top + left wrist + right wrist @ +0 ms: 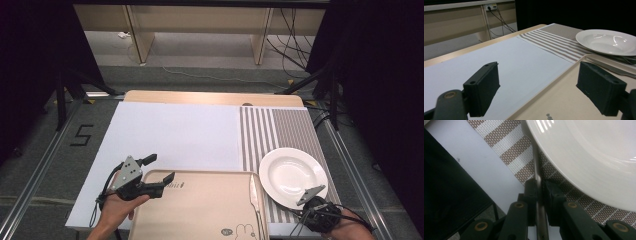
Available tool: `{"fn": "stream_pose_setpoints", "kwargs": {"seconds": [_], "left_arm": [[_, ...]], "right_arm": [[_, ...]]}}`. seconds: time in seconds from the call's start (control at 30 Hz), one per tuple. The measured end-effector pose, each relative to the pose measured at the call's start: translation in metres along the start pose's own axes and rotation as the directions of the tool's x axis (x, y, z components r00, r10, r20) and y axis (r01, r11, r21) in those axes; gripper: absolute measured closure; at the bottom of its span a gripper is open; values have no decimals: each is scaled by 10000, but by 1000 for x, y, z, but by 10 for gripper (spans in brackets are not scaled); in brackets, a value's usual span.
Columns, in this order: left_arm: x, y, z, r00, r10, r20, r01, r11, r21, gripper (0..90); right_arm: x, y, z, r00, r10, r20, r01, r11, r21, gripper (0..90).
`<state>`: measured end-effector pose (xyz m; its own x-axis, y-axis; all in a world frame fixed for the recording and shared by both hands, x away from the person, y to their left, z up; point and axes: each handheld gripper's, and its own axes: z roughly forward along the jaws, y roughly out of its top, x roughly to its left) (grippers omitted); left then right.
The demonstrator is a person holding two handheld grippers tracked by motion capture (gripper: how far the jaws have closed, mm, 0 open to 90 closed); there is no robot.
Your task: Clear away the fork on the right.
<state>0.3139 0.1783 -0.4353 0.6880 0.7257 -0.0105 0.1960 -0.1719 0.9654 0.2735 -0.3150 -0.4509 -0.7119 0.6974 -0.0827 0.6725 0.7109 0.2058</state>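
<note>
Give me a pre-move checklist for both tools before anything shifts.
1. Right tool shut on the metal utensil: ok.
2. Utensil free of the plate: cannot tell; its far end runs right along the rim.
3. Left tool open and holding nothing: ok.
4. Left tool at the tray, one jaw over its corner, one outside the rim: ok.
5. Knife lying flat inside the tray's right edge: ok.
6. Which kind of utensil is held: cannot tell.
</note>
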Motion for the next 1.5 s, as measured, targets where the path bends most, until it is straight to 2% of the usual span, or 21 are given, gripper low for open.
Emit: {"fn": "stream_pose_setpoints", "kwargs": {"seconds": [0.17, 0.23, 0.37, 0.43, 0.5, 0.53, 0.6, 0.63, 0.7, 0.9, 1.13, 1.17, 1.23, 1.3, 1.5], "left_arm": [[0, 0, 0, 10000, -30, -7, 30, 10000, 14, 172], [0, 0, 0, 10000, -16, -8, 16, 10000, 18, 172], [0, 0, 0, 10000, -38, -23, 38, 10000, -2, 172], [1, 0, 0, 10000, -64, -42, 64, 10000, -2, 172], [1, 0, 0, 10000, -34, -26, 34, 10000, -5, 172], [0, 0, 0, 10000, -30, -23, 30, 10000, -5, 172], [0, 0, 0, 10000, 14, -12, -14, 10000, 2, 172], [0, 0, 0, 10000, 15, -11, -15, 10000, 3, 172], [1, 0, 0, 10000, -85, -14, 84, 9999, -88, 172], [2, 1, -1, 10000, -59, -66, 59, 10000, -58, 172], [2, 0, 0, 10000, -63, -21, 63, 9999, -112, 172], [2, 0, -1, 9999, -67, -90, 66, 10000, -26, 172], [2, 0, -1, 9999, -70, -96, 70, 10000, -34, 172], [2, 1, -1, 9999, -63, -80, 62, 10000, -54, 172], [2, 1, -1, 10000, -41, -80, 40, 10000, -48, 172]], "right_arm": [[1, 2, 1, 9984, -543, 180, 542, 9985, 28, 831], [3, 3, 0, 9979, -629, 140, 624, 9976, 296, 834], [4, 3, 0, 9972, -712, 226, 705, 9971, 280, 838], [5, 4, 1, 9952, -910, 365, 903, 9957, 199, 840], [7, 5, 0, 9954, -890, 353, 878, 9955, 343, 840], [6, 4, 1, 9946, -958, 410, 950, 9952, 220, 840], [8, 4, 0, 9964, -786, 310, 777, 9966, 278, 840], [7, 4, 0, 9949, -962, 315, 955, 9951, 237, 841], [8, 3, 0, 9954, -930, 226, 925, 9954, 233, 841], [10, 4, 0, 9952, -981, 75, 980, 9951, 140, 841], [15, 7, -4, 9925, -1218, -70, 1217, 9925, -83, 842], [15, 7, -4, 9890, -1475, -105, 1474, 9890, -82, 842], [17, 8, -5, 9921, -1252, 36, 1253, 9920, -170, 843], [15, 9, -6, 9915, -1299, 75, 1301, 9911, -288, 843], [18, 11, -6, 9898, -1393, -287, 1375, 9888, -572, 843]]}}
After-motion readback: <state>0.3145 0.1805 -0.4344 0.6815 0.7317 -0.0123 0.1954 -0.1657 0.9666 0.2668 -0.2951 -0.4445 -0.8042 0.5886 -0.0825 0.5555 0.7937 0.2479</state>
